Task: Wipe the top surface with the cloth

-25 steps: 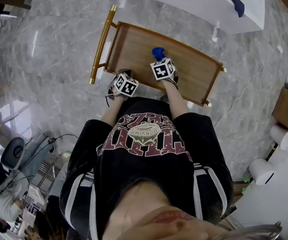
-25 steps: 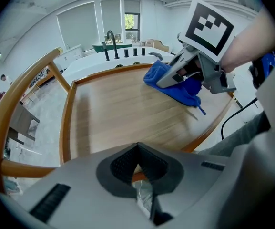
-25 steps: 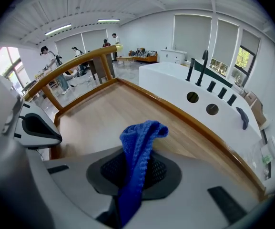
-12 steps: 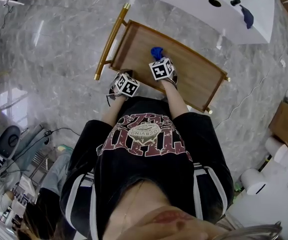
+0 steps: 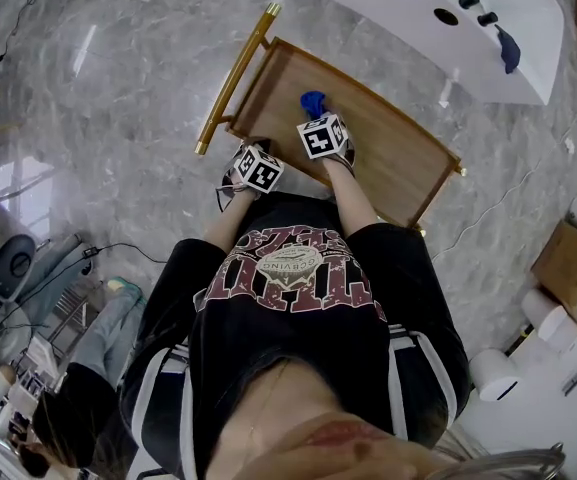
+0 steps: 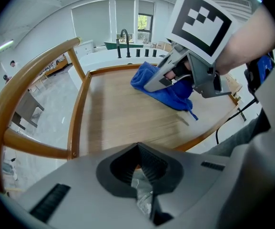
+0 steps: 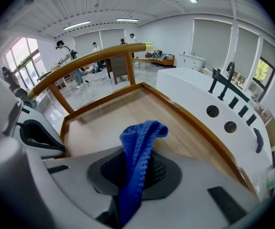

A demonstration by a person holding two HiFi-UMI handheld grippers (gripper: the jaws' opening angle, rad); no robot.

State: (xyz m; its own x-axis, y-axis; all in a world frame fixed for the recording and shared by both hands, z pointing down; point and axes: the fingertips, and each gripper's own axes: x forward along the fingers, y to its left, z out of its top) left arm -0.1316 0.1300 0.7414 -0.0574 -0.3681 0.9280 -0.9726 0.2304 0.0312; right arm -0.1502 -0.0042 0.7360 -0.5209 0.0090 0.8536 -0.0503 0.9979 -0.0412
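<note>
My right gripper (image 7: 133, 178) is clamped tight on the blue cloth (image 5: 313, 100), which sticks up between the jaws. In head view the cloth is just above frame centre, on the wooden top (image 5: 393, 153) toward its left half; the left gripper view shows the cloth lying on the wood. My left gripper (image 6: 139, 173) has its jaws pressed together, gripping nothing, at the top's near-left edge. The gold handle (image 5: 232, 80) is upper left.

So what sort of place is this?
Probably an open office or test hall, not a home: strip lights overhead, people at the far end, and a white counter with a tap beside the wooden cart.
</note>
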